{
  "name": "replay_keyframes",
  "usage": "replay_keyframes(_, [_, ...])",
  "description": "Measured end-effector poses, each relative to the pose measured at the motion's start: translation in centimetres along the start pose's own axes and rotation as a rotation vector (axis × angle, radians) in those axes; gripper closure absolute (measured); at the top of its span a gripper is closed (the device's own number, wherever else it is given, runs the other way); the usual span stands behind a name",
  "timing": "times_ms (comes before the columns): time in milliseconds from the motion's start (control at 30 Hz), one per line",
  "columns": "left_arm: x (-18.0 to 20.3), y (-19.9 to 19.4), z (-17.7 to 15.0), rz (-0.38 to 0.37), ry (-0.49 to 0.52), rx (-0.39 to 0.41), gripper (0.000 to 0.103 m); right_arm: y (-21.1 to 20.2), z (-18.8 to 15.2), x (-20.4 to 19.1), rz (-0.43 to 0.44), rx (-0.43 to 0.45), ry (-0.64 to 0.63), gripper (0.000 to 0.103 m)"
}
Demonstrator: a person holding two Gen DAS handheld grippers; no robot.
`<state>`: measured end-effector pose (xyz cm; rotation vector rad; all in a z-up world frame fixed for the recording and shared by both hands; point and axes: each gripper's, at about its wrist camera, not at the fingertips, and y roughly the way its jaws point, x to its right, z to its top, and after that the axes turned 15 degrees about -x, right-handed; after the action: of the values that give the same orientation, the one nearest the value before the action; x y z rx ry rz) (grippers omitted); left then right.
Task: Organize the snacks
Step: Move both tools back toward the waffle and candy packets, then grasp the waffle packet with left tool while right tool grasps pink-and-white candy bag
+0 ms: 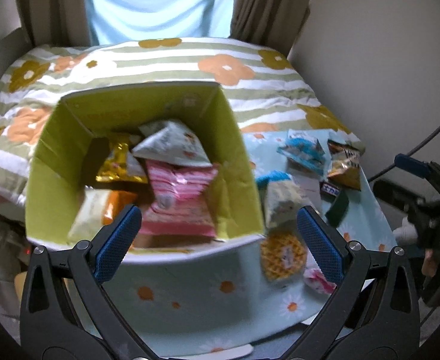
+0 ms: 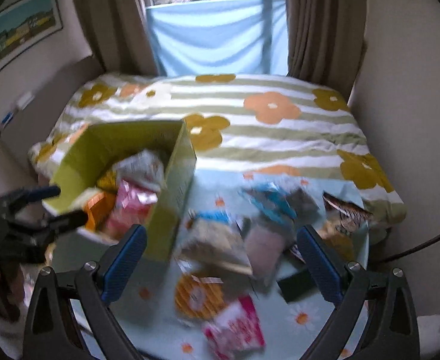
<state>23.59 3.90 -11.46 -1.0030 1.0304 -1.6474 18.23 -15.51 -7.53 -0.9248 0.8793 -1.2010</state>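
Behind everything lies the bed (image 2: pixel 280 126) with its striped, flowered cover, filling the twelve o'clock half of both views. On the daisy-print surface (image 1: pixel 190 294) in front of it stands the green box (image 1: pixel 238 162), open-topped and already holding several packets, among them a pink striped packet (image 1: pixel 178 201) and a white pouch (image 1: pixel 172 147).

At three o'clock of the box, the loose snacks (image 2: pixel 241 240) not yet put away lie crowded and overlapping: a blue packet (image 1: pixel 302 150), a gold-and-brown bag (image 1: pixel 344 162), a round waffle pack (image 1: pixel 283 255) and a small pink wrapper (image 1: pixel 319 280) nearest the front edge.

Both tools are empty. The left hand-held gripper (image 1: pixel 218 240) hangs over the box's near wall with its jaws spread wide; the right hand-held gripper (image 2: pixel 223 258) hovers over the loose pile, jaws likewise spread and pinching nothing.

Risks, as I judge them: the packets overlap, so a closing jaw may catch two at once or drag a neighbour off the front edge. Glossy film can slip from the pads. The box looks light, and a packet pushed against its wall could shove or tip it. Both views are blurred, so exact contacts are uncertain.
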Motion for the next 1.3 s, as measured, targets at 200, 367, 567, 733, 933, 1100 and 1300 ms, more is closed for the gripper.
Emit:
replay_keyframes(200, [3.3,2.0,-1.9,0.047,-0.043,-0.053,0.001,1.6,-4.4,2.9,0.067,-0.062,-0.045,0.003])
replay_keyframes(367, [5.7,3.9,-3.5,0.067,-0.083,-0.095,0.001,3.7,-6.7,4.4,0.091,-0.123,-0.085,0.003])
replay_keyframes(567, [7.2,6.6,-5.5,0.082,-0.148,-0.150,0.001,7.1,-9.6,5.0,0.174,-0.219,-0.159,0.003])
replay_keyframes(733, [7.2,8.8,-6.6,0.091,-0.182,-0.195,0.001,10.3,-11.6,4.5,0.232,-0.275,-0.182,0.003])
replay_keyframes(933, [5.9,12.1,-6.4,0.105,-0.204,-0.242,0.001,13.7,-13.1,3.4,0.246,-0.299,-0.182,0.003])
replay_keyframes(1100, [6.3,14.2,-6.0,0.098,-0.194,-0.268,0.001,15.5,-13.5,2.5,0.193,-0.294,-0.211,0.004])
replay_keyframes(1300, [7.1,16.2,-6.4,0.073,-0.168,-0.314,0.001,16.5,-14.0,1.6,0.140,-0.289,-0.259,0.020])
